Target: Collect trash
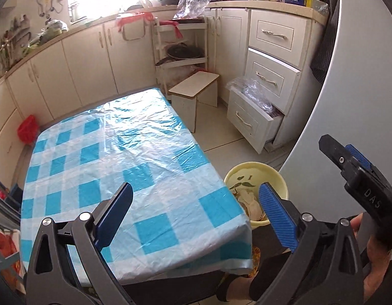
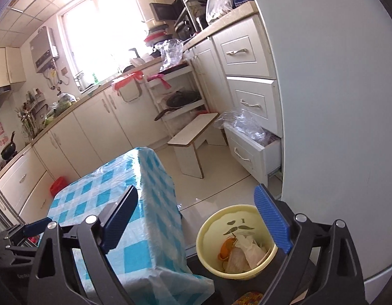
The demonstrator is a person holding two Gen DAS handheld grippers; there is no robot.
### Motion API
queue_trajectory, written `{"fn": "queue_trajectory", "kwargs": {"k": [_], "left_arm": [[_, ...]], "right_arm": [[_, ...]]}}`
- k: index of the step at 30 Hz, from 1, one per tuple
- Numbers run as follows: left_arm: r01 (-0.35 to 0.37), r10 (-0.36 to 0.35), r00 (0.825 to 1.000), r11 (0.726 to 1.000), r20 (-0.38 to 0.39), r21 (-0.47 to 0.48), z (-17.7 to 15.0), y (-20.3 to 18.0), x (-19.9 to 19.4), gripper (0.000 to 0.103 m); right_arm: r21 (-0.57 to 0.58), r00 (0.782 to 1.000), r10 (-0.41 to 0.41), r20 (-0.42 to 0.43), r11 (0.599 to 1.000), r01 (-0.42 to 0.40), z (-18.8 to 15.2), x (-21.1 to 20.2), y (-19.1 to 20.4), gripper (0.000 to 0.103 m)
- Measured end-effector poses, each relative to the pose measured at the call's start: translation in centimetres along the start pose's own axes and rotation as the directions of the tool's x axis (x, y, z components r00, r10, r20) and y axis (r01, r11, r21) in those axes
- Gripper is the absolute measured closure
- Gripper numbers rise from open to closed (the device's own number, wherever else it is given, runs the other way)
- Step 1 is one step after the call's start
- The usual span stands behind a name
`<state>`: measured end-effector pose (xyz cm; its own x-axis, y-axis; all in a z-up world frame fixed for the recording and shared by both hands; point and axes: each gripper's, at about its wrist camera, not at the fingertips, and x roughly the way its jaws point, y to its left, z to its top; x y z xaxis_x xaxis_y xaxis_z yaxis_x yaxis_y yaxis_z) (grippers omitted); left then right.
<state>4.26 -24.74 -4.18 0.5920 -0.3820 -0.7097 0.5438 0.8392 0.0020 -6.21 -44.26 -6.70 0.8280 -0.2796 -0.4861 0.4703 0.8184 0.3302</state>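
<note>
Kitchen wide open, table bare, trash sitting in the bucket.

Cream cabinets [image 2: 76, 137] wrap the room, and one bottom drawer [image 1: 249, 122] juts into the pale tiled floor [image 2: 221, 185]. The low table in blue-and-white checked plastic cloth [image 1: 124, 157] fills the middle, its corner edge just beside the round yellow plastic bucket [image 2: 269, 254]. Crumpled white paper [image 2: 249, 251] and what looks like orange peel [image 2: 225, 250] lie inside. Left gripper [image 1: 196, 203] gapes wide, empty; right gripper [image 2: 196, 208] likewise.
</note>
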Motion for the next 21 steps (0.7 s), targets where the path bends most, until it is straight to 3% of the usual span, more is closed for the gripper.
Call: {"fn": "queue_trajectory", "kwargs": {"k": [4, 8, 13, 21], "left_arm": [[-0.027, 0.027, 0.999, 1.0, 0.027, -0.002, -1.6, 1.8, -3.3, 0.008], [-0.043, 0.044, 0.998, 0.999, 0.054, -0.014, -2.7, 3.5, -6.1, 0.008], [-0.046, 0.048, 0.994, 0.999, 0.097, -0.028, -3.7, 5.1, -9.2, 0.008], [-0.041, 0.045, 0.99, 0.999, 0.137, -0.035, -5.0, 6.3, -12.2, 0.008]], "right_arm": [[-0.07, 0.999, -0.003, 0.037, 0.998, 0.006, -0.8, -2.0, 2.5, 0.012], [-0.068, 0.999, 0.002, 0.032, 0.998, 0.0, -2.0, -4.7, 4.2, 0.012], [-0.128, 1.0, -0.031, 0.002, 0.991, 0.031, -2.9, -7.4, 6.7, 0.009], [-0.163, 0.992, -0.122, 0.024, 0.979, 0.124, -3.9, -11.2, 10.5, 0.007]]}}
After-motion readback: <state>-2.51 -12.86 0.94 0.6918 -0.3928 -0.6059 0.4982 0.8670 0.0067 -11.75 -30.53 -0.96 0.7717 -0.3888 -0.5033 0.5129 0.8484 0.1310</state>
